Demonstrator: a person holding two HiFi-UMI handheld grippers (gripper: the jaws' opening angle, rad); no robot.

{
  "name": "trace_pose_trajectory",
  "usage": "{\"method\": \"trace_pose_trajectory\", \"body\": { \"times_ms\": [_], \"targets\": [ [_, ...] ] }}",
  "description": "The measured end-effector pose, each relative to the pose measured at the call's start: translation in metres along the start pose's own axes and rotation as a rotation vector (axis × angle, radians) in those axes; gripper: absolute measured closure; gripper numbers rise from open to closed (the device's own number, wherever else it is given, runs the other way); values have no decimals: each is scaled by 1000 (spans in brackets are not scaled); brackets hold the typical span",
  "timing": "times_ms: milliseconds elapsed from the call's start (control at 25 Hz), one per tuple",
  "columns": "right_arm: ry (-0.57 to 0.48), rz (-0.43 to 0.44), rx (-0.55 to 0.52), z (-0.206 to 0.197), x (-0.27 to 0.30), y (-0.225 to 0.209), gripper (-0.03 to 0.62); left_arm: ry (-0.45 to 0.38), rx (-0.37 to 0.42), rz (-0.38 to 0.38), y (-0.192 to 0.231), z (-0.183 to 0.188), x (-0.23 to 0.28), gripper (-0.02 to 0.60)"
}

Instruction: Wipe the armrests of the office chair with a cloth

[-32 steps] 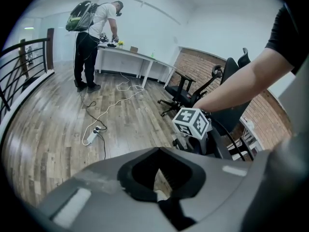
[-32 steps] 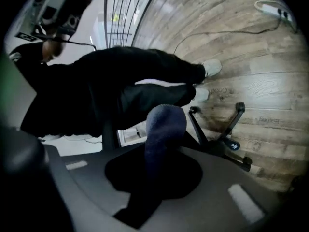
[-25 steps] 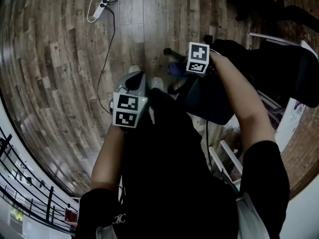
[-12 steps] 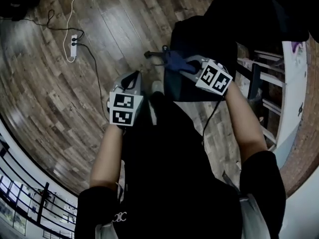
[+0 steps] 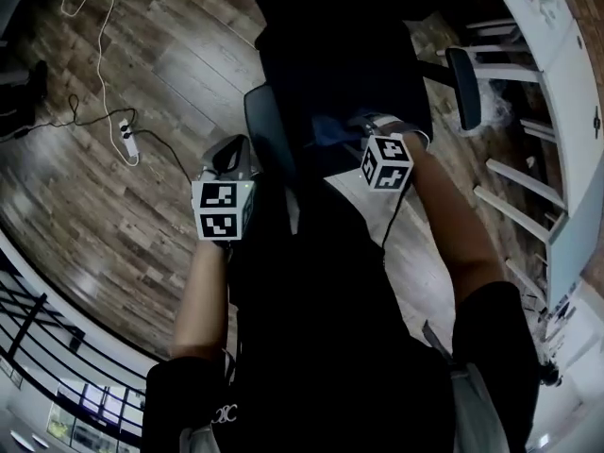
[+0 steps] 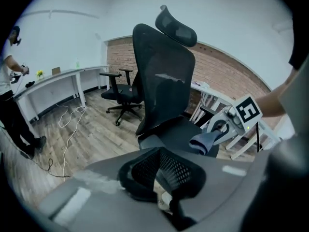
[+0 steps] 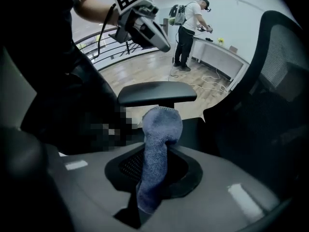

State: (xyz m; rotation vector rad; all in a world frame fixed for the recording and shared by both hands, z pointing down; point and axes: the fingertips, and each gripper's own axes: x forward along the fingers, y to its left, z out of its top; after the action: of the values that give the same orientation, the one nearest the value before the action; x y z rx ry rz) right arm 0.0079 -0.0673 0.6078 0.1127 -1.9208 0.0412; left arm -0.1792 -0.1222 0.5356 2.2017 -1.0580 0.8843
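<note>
**Blue-grey cloth (image 7: 157, 144) clamped in the right jaws, with an armrest (image 7: 157, 93) just ahead of them**

Wood-plank floor (image 5: 142, 206) spreads out below both pairs of jaws. A black, mesh-backed office chair (image 6: 164, 76) stands straight ahead of the left jaws, with its headrest (image 6: 176, 25) high above them and its seat (image 6: 178, 129) turned toward them.

The padded armrest lies flat directly beyond the right jaws, a little above their tips. The chair's other armrest (image 5: 462, 88) sits off to the right of those jaws, across the seat.

The left gripper (image 6: 161, 175) shows past the near armrest, up and to the left of the right jaws. Its own jaws are drawn together with nothing between them.

The right gripper (image 7: 149, 187) has its jaws closed on the lower end of the cloth. The cloth rises out of them as a rumpled roll and flops over at the top.

Seen from the left jaws, the cloth pokes out ahead and to the right, over the seat. In the head view it hangs apart from the near armrest, which lies between the two pairs of jaws.
</note>
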Motion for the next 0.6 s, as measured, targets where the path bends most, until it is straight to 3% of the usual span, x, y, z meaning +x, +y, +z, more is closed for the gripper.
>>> {"method": "trace_pose_trajectory", "body": {
  "times_ms": [240,600],
  "targets": [
    [-85,4,-33,10,45,14,523,66,43,28,-25,-13,-8,578],
    [-243,-5,6,60,92,-6,523,110,84,46,-37,-21,-11,578]
  ]
}}
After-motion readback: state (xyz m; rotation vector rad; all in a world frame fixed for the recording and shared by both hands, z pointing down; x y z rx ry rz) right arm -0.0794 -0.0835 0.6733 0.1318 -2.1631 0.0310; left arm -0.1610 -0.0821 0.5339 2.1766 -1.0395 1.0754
